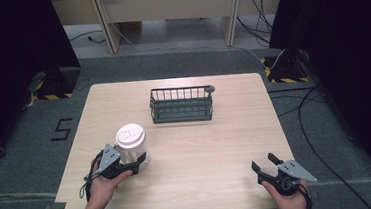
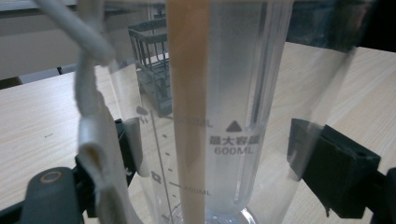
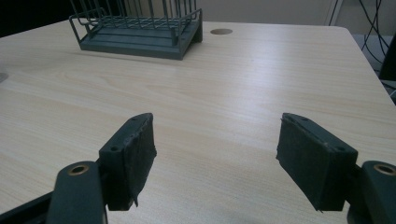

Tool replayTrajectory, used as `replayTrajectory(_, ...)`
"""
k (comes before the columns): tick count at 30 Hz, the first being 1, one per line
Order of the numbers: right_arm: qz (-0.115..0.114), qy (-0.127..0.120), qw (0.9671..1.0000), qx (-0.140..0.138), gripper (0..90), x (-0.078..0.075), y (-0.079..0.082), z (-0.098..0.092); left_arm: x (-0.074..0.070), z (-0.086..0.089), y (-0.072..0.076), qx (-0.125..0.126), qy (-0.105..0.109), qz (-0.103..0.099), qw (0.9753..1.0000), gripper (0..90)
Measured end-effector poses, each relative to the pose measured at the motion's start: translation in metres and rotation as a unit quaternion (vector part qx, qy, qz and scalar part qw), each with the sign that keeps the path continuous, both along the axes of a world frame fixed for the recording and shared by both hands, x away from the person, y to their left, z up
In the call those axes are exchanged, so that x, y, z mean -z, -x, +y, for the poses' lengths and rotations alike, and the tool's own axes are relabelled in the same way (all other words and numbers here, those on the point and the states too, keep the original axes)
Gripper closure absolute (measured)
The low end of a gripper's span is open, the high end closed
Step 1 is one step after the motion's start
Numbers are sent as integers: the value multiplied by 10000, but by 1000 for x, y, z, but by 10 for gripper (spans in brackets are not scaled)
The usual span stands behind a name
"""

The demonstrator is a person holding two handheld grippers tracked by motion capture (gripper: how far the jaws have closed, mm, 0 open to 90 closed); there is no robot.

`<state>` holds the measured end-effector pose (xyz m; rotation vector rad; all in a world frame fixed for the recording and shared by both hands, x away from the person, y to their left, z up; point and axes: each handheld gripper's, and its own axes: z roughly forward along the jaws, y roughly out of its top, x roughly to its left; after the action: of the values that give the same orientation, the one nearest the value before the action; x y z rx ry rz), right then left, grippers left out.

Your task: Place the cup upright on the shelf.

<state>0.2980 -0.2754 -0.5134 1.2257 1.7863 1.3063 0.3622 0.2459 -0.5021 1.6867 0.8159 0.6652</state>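
A clear plastic measuring bottle (image 1: 131, 141) with a white lid stands near the table's front left. Close up, the bottle (image 2: 233, 93) carries a 600ML mark, and a white lid strap (image 2: 93, 116) hangs down its side. My left gripper (image 1: 137, 161) reaches in from the left, its jaws on either side of the lower body. In the left gripper view, the left gripper (image 2: 224, 158) has both pads against the bottle's wall. My right gripper (image 1: 263, 161) rests open at the front right. In its own view, the right gripper (image 3: 215, 149) has only bare tabletop between its jaws.
A dark wire rack (image 1: 181, 105) stands empty at the middle back of the wooden table (image 1: 202, 153); the rack (image 3: 135, 28) also lies far ahead of the right jaws. A cable hole (image 1: 211, 88) sits by its right corner. Cables lie on the floor to the right.
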Motion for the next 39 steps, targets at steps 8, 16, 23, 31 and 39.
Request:
replayTrajectory(8,3,6,10000,0,282,0,0,0,-8,-2,2,4,45,-17,10000,171)
replayTrajectory(16,18,-27,10000,1,283,0,0,0,-15,-4,-1,-15,37,-49,10000,171)
replayTrajectory(23,20,-45,10000,-2,283,0,0,0,-19,-9,-3,-11,-49,-32,10000,173)
replayTrajectory(31,26,-65,10000,2,283,0,0,0,-25,-17,-8,44,-35,-33,10000,173)
replayTrajectory(39,16,-62,10000,2,283,0,0,0,-29,-22,-13,29,-47,-15,10000,173)
